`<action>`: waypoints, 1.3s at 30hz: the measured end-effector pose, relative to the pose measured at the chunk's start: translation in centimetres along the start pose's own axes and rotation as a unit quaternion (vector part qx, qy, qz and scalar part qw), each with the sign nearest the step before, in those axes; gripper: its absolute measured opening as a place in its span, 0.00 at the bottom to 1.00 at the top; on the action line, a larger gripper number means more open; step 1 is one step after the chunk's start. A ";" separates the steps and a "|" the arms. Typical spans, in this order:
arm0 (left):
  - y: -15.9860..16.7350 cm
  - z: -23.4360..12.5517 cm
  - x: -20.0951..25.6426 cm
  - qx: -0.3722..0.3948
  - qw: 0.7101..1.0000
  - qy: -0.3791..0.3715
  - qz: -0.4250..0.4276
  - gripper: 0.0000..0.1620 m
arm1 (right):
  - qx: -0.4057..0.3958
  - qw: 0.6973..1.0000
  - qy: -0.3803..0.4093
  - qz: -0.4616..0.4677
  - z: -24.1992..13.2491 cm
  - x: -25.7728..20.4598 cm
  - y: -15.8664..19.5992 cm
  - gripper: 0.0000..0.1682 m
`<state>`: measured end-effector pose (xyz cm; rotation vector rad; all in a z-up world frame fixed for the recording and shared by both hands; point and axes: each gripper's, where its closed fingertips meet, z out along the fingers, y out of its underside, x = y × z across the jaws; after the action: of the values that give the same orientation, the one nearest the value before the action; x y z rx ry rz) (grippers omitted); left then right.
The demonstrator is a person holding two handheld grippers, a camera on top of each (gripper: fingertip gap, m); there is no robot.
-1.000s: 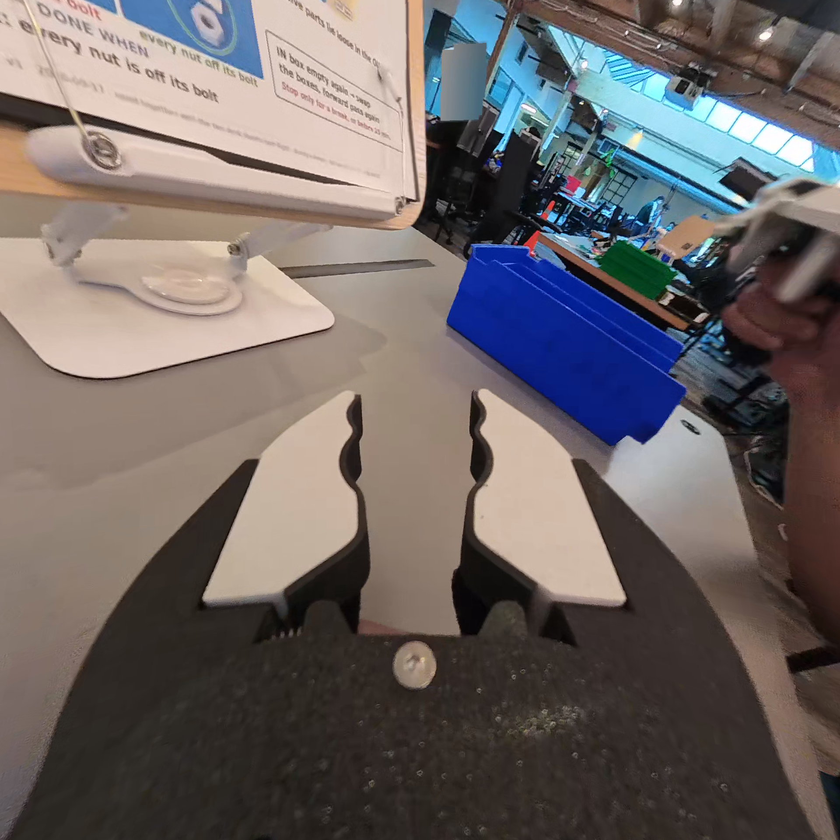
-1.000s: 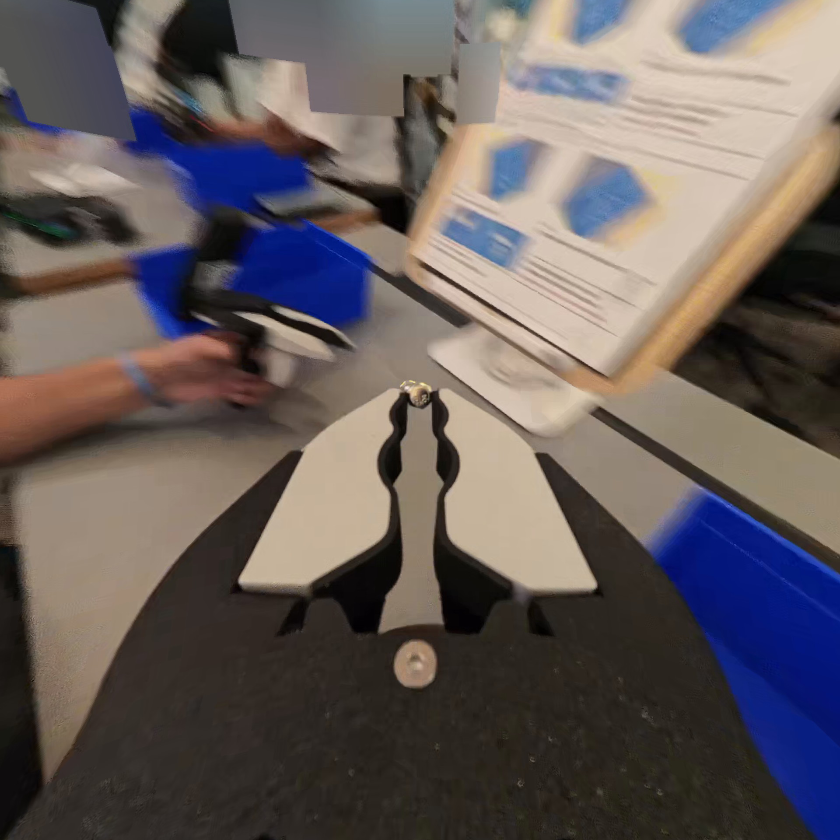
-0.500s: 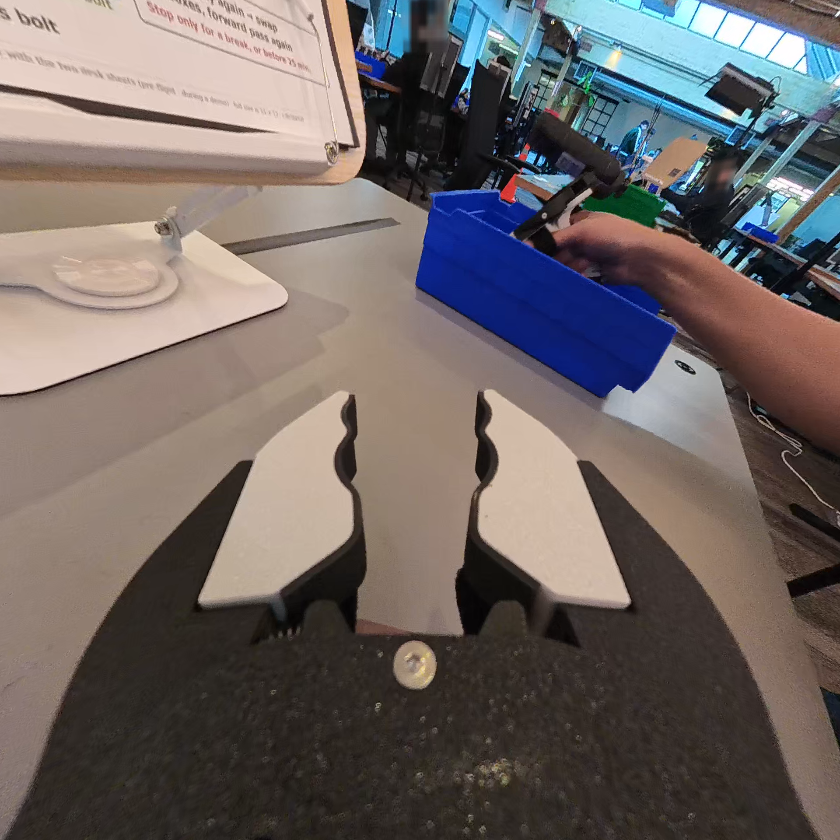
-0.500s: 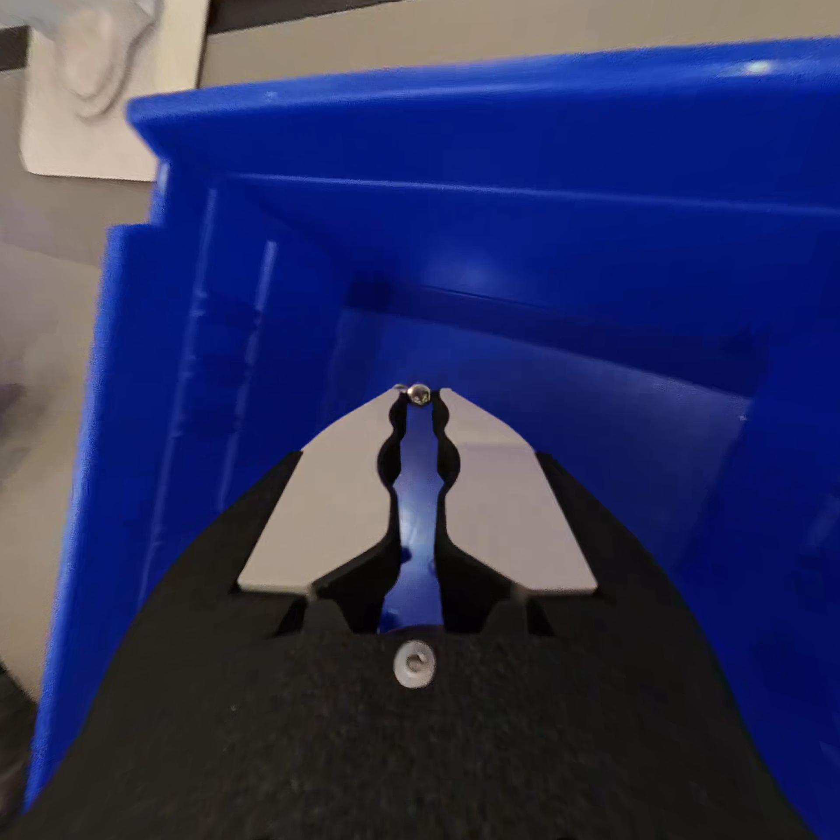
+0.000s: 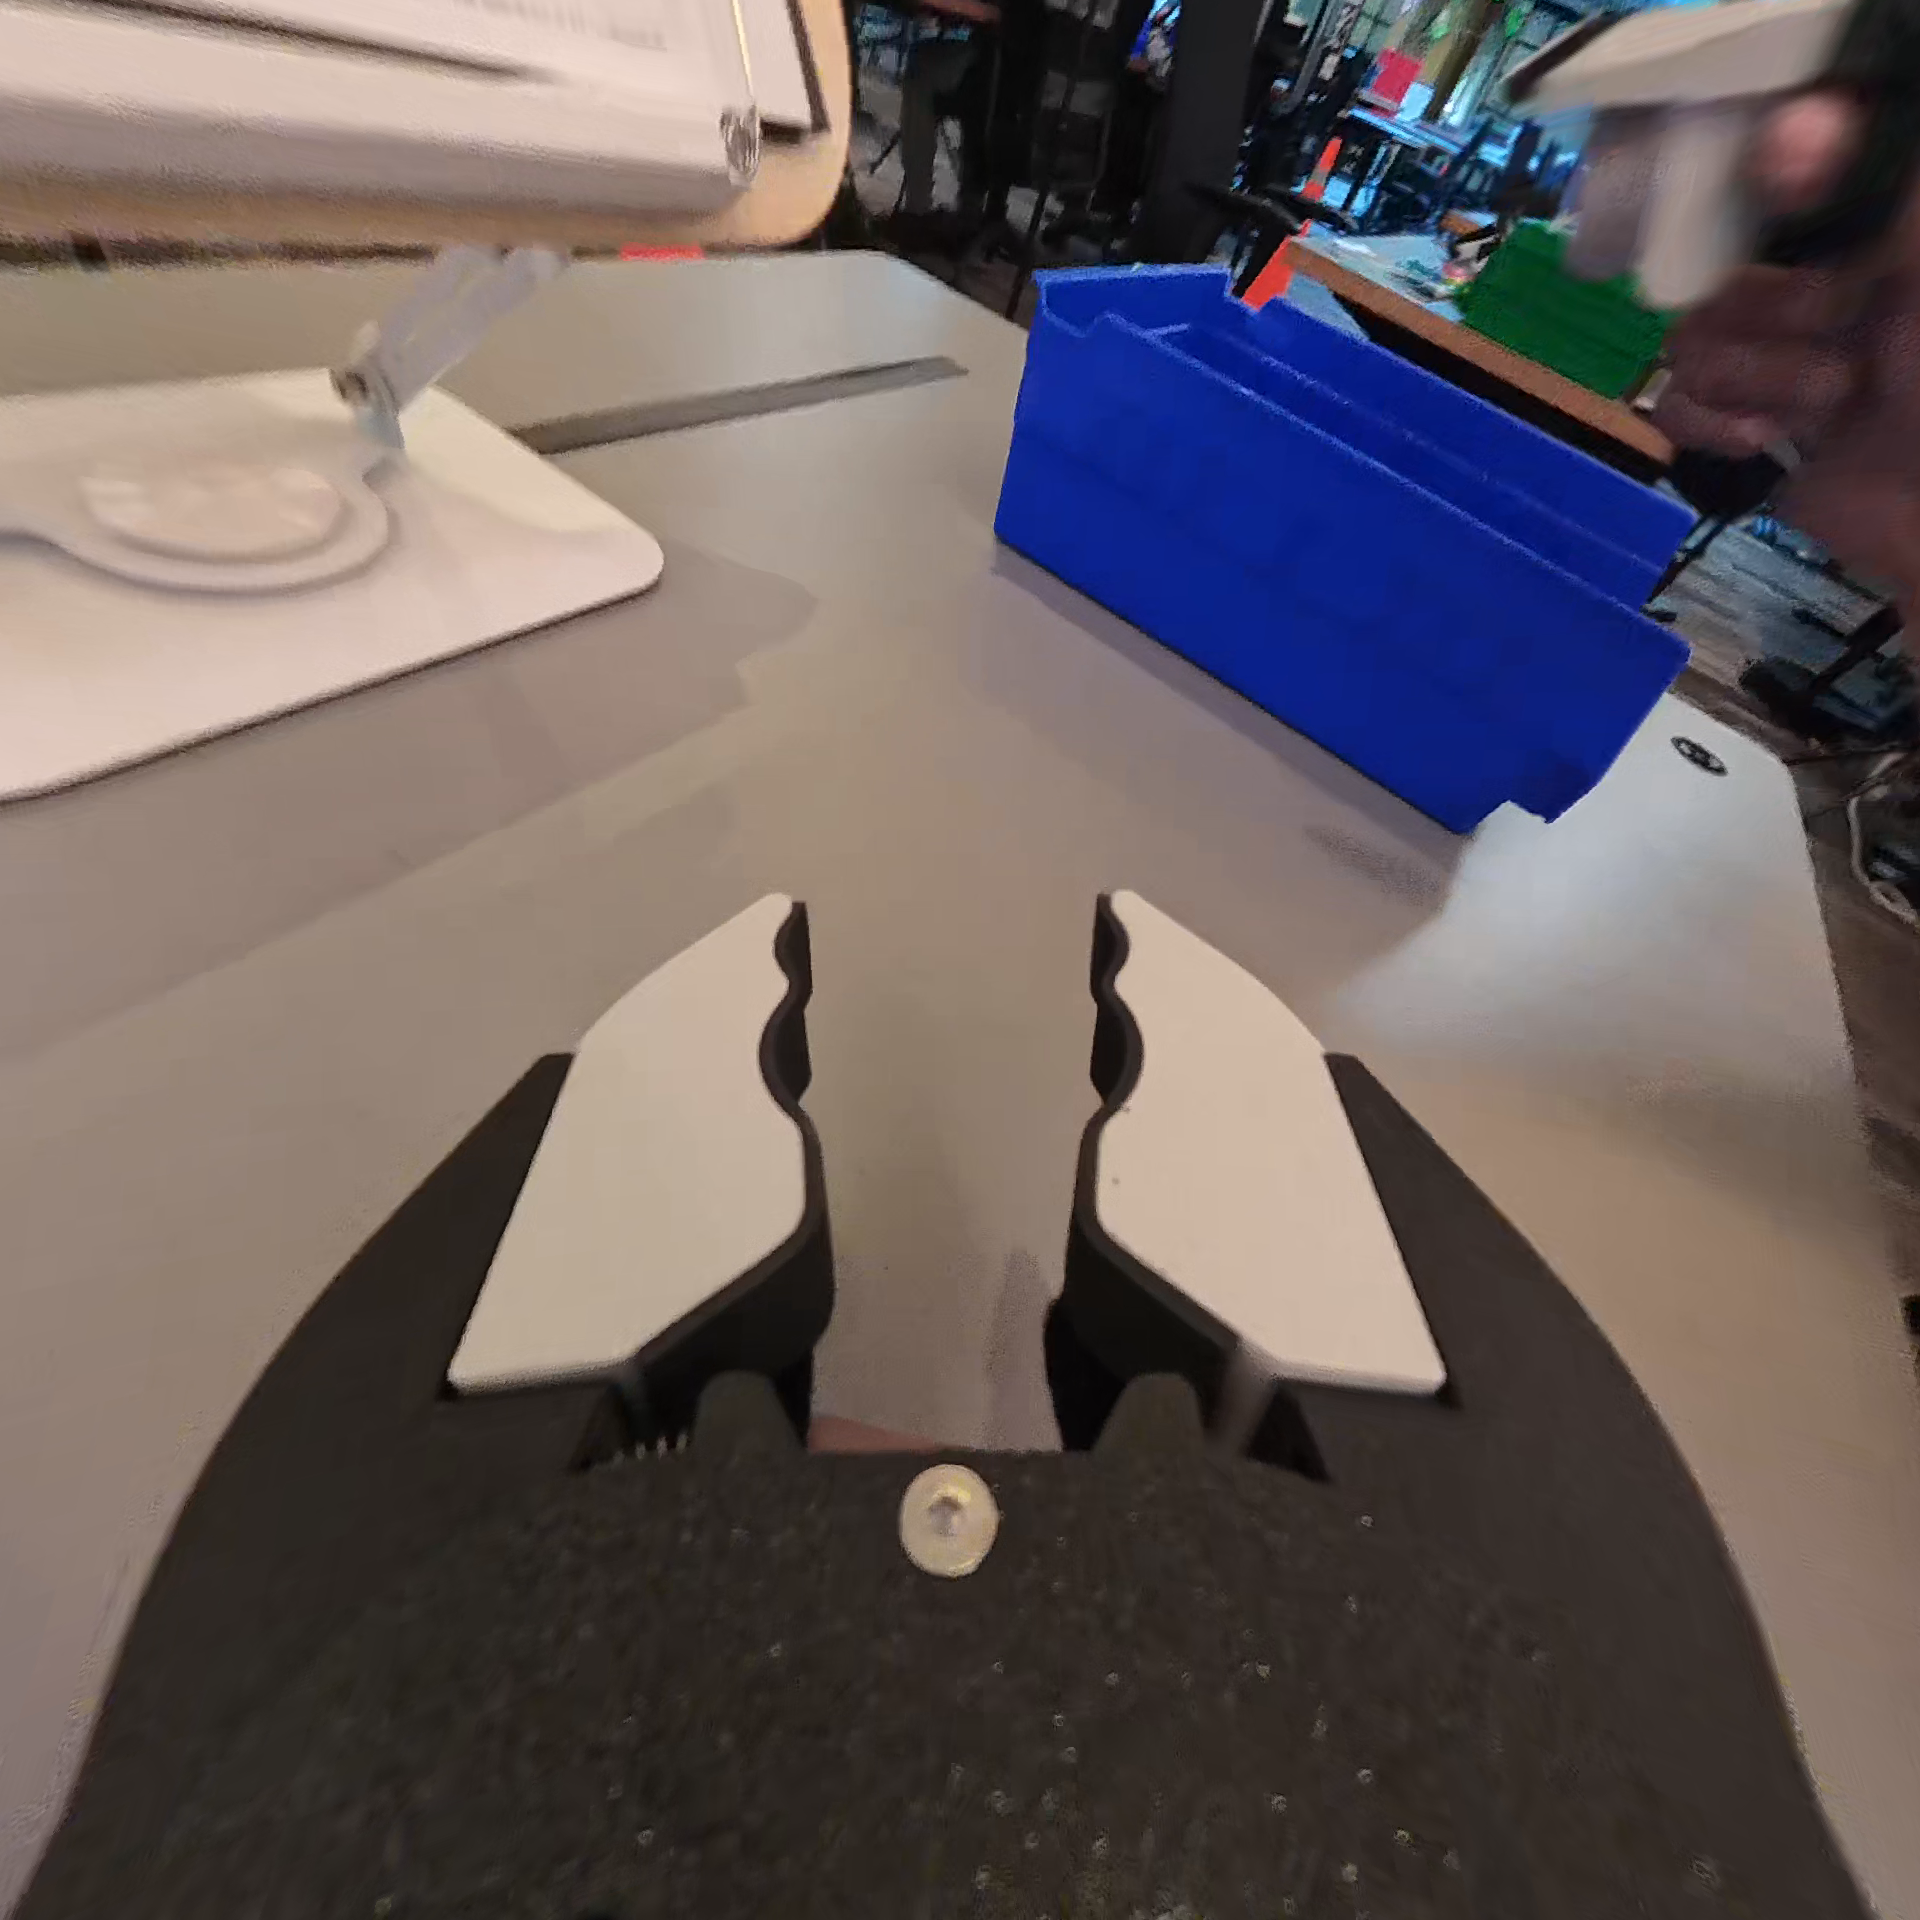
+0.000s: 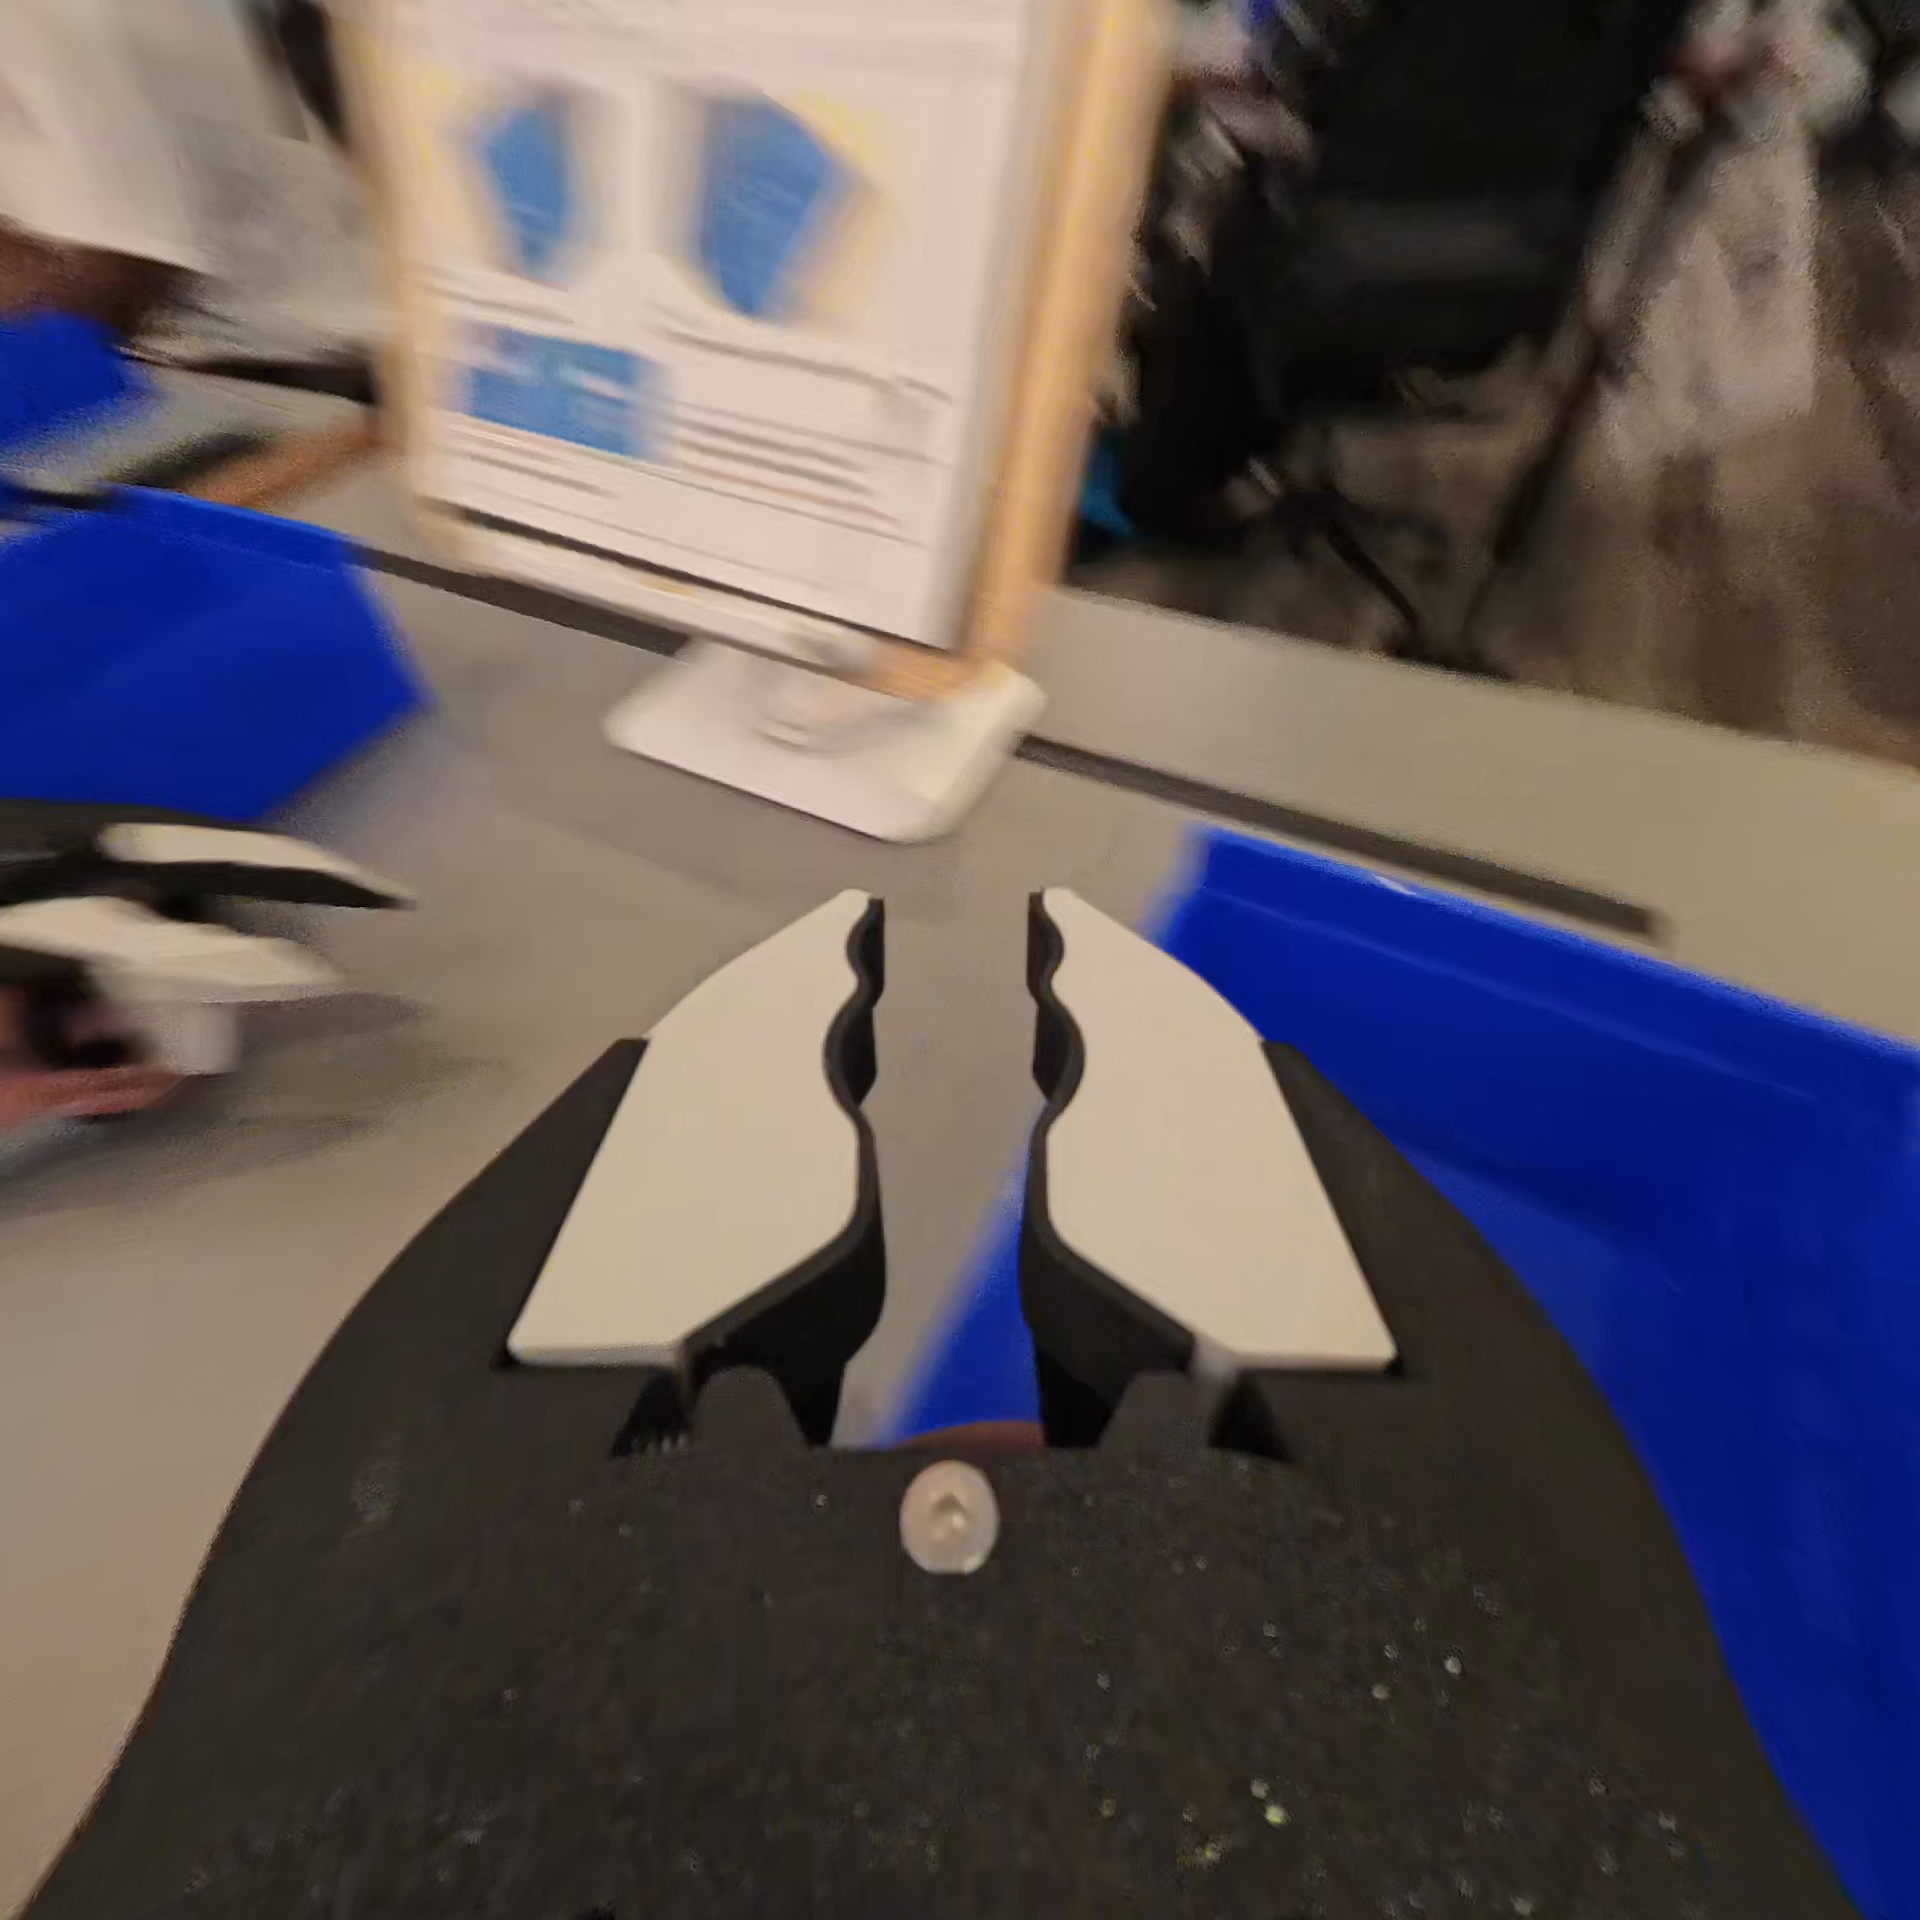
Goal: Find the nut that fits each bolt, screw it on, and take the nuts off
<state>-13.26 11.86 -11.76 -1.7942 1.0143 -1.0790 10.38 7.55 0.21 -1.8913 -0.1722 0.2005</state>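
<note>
The left gripper [image 5: 948, 935] hangs low over the grey tabletop [image 5: 914, 748] with its fingers [image 5: 675, 1143] released and wide apart, nothing between them, much as half a second ago. The right gripper [image 6: 956, 925] has changed more: its fingers [image 6: 1195, 1143], which were pinching a small silver nut at their tips over the inside of the blue bin [image 6: 1558, 1143], are now parted and bare, and the nut shows in neither view, so where it lies cannot be told. That gripper has also lifted out of the bin, which now sits just to its right. In the left wrist view the same blue bin [image 5: 1330, 551] stands ahead and to the right on the tabletop, with the blurred right gripper [image 5: 1683, 125] raised above its far end. Farther left, the white stand [image 5: 312, 582] carries the tilted instruction board [image 5: 416, 125].
</note>
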 end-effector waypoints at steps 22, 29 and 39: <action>3.9 -9.7 10.7 -0.076 0.987 0.144 0.001 0.39 | 0.031 0.978 -0.193 -0.075 7.3 -20.6 10.9 0.17; -2.8 -23.5 3.1 -0.109 0.980 0.022 0.163 0.32 | 0.012 0.975 -0.216 -0.046 7.7 -20.5 11.1 0.18; 5.7 -21.6 -13.3 -0.363 0.902 -0.032 0.230 0.27 | 0.012 0.972 -0.227 -0.055 7.3 -21.1 11.3 0.18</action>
<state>-38.66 17.00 -13.72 -1.9582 1.8498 -0.3472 -11.56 6.05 -11.66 -1.7811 -0.5799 0.5558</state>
